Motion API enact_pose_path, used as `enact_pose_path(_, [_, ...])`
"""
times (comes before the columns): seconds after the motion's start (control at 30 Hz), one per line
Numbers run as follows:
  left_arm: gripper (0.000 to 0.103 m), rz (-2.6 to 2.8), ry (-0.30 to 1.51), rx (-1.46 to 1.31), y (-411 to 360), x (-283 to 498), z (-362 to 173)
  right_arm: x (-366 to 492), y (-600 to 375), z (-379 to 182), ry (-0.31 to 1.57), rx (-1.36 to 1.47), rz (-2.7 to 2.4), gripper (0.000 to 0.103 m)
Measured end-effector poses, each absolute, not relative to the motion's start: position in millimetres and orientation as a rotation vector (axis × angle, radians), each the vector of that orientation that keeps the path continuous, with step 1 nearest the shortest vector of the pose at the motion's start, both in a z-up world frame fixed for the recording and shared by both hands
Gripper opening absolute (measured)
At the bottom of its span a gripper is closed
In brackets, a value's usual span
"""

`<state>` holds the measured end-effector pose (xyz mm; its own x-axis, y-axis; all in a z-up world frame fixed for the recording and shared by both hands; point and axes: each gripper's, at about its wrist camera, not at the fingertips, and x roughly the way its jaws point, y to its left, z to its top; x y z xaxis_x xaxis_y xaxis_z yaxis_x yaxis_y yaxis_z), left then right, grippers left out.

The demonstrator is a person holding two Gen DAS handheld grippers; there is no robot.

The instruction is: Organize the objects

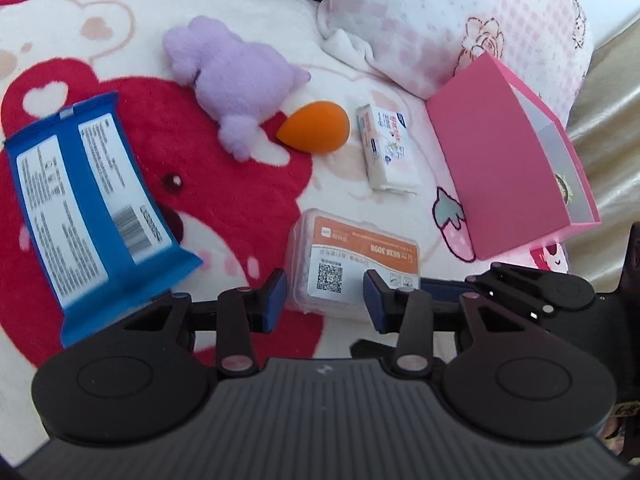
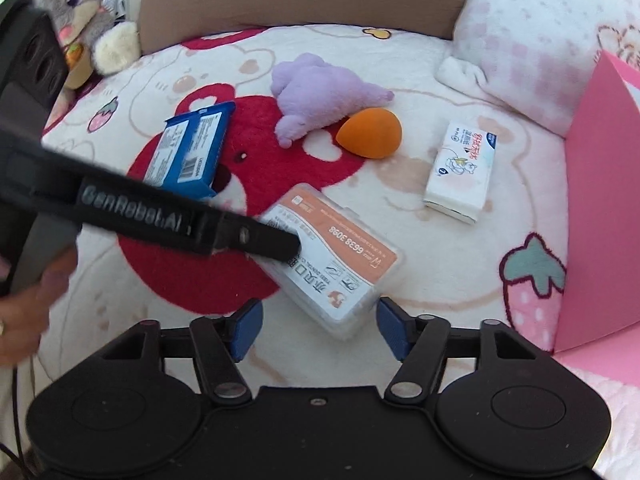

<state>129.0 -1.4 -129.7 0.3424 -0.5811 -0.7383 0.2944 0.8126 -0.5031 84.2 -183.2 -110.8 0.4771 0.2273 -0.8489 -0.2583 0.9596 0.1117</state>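
While the two grippers hang over a plush blanket (image 1: 100, 12) printed with a red bear and strawberries, the things to be sorted lie spread across it. Farthest left lies a blue packet (image 1: 92, 208), label side up with its barcode showing. Next to it, toward the headboard, a purple plush toy (image 1: 236, 80) sprawls, and an orange teardrop sponge (image 1: 316, 127) touches its lower edge. Right of the sponge, apart from it, sits a small white tissue pack (image 1: 388, 148). Nearer the cameras lies a clear plastic case (image 1: 352, 256) with an orange and white label.

The left gripper (image 1: 324, 304) hovers over that case, its blue pads standing apart with the case's near edge showing in the gap; they do not appear to press on it, though the view is too steep to be sure of height. In the right wrist view the left gripper's dark finger reaches across onto the case's label. The right gripper (image 2: 318, 326) stands released, its pads spread on either side of the case's near corner without touching it.

At far right a pink box (image 1: 504, 156) stands open, tilted, beside a pink-checked pillow (image 1: 460, 12).
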Motion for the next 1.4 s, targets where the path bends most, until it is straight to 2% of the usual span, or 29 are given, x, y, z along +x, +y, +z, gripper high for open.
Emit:
enact_pose_path(0.1, [0.040, -0.594, 1.126, -0.363, 0.2, 123.5, -131.7, 82.5, -188.0, -107.6, 1.035, 0.016, 0.274, 0.073])
enact_pose_path(0.23, [0.040, -0.623, 1.219, -0.467, -0.8, 115.7, -137.8, 76.8, -192.8, -113.3, 1.016, -0.003, 0.300, 0.088])
enact_pose_path(0.5, [0.040, -0.479, 1.140, -0.442, -0.7, 116.5, -133.1, 81.3, -207.1, -128.9, 1.027, 0.098, 0.292, 0.088])
enact_pose_path(0.7, [0.039, -0.498, 1.179, -0.542, 7.1, 120.4, -146.3, 77.5, -197.4, -132.7, 0.997, 0.035, 0.272, 0.089])
enact_pose_path(0.87, [0.040, -0.480, 1.121, -0.577, 2.9, 115.9, -151.4, 77.2, -195.7, -129.0, 0.993, 0.022, 0.207, 0.089])
enact_pose_path(0.93, [0.039, -0.483, 1.103, -0.552, -0.7, 115.6, -149.0, 74.7, -196.2, -129.1, 0.984, 0.025, 0.195, 0.086])
enact_pose_path(1.0, [0.039, -0.497, 1.126, -0.540, -1.3, 116.9, -147.3, 73.6, -195.0, -129.6, 0.990, 0.020, 0.222, 0.077])
enact_pose_path(1.13, [0.038, -0.505, 1.170, -0.599, 10.3, 118.1, -146.4, 69.0, -188.2, -123.5, 0.980, -0.001, 0.221, 0.078])
enact_pose_path(1.4, [0.037, -0.556, 1.131, -0.461, 0.5, 98.4, -114.4, 57.5, -173.5, -117.7, 0.978, -0.100, 0.210, 0.078])
